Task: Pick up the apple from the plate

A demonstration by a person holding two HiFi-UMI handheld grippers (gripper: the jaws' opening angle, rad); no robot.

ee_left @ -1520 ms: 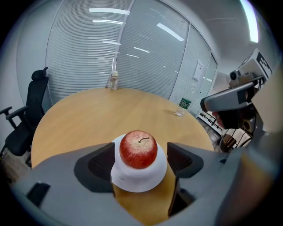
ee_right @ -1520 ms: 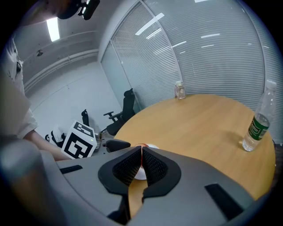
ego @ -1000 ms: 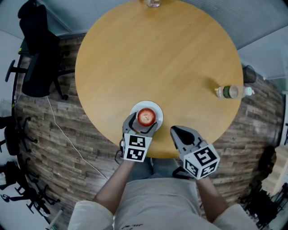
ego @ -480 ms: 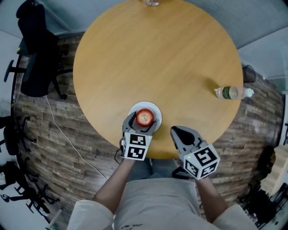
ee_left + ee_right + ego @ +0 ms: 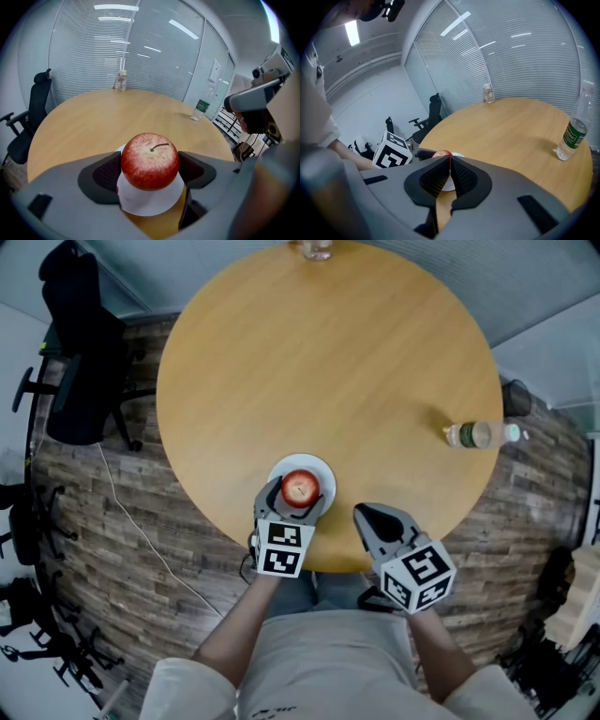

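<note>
A red apple point(image 5: 300, 488) point(image 5: 150, 161) sits between the two pads of my left gripper point(image 5: 298, 495) point(image 5: 150, 172), which is shut on it from both sides. Right under the apple is a small white plate point(image 5: 323, 468) point(image 5: 140, 206), near the front edge of the round wooden table point(image 5: 328, 362). Whether the apple still touches the plate I cannot tell. My right gripper point(image 5: 367, 514) point(image 5: 449, 176) hovers at the table's front edge to the right of the plate, shut with nothing in it. In the right gripper view the apple is a red sliver behind the jaws.
A plastic water bottle point(image 5: 478, 434) point(image 5: 574, 126) stands near the table's right edge. A glass jar point(image 5: 317, 247) point(image 5: 122, 80) stands at the far edge. A black office chair point(image 5: 80, 352) is on the floor to the left.
Almost nothing has moved. The left gripper and apple have shifted slightly toward me over the plate; the right gripper holds its place.
</note>
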